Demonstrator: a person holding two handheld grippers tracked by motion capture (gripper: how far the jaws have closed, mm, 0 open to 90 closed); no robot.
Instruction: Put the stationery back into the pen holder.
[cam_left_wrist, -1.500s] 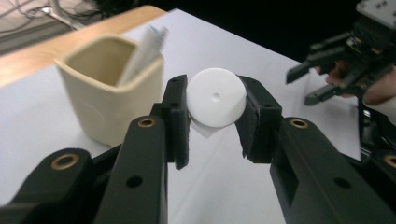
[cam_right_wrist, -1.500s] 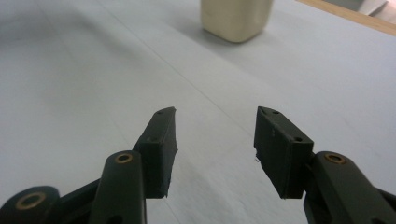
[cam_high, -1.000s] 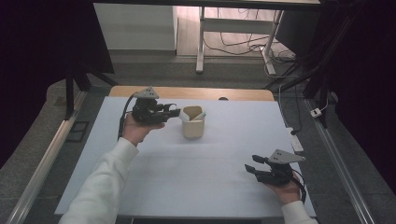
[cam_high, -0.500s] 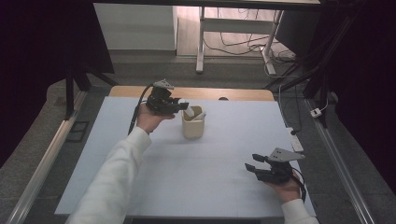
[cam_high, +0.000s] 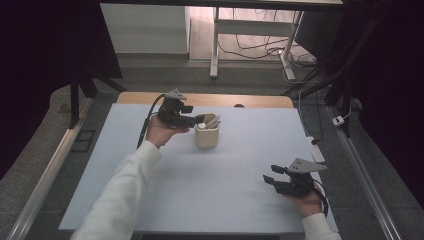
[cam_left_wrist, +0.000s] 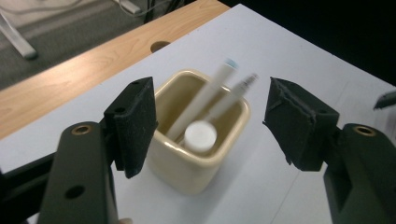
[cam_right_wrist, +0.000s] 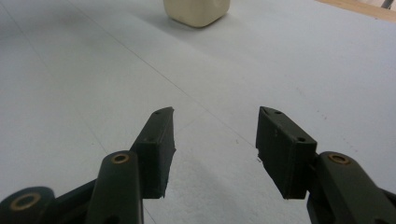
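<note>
White table sheet (cam_high: 200, 190): with left gripper (cam_left_wrist: 210, 109) jaws just opened, pen (cam_left_wrist: 201, 105) in cup (cam_left_wrist: 196, 158), lift clear straight up; right gripper (cam_high: 272, 178) rests apart, empty.

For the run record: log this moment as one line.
left gripper: jaws just opened, above cup | cup: holds pens | right gripper: open, nothing between, over mat

The left gripper (cam_high: 199, 119) is now over the cream cup (cam_high: 206, 136), and its jaws have just been opening. A white pen (cam_left_wrist: 201, 100) (blurry) now leans in the cup, below and between the jaws, touching neither.
</note>
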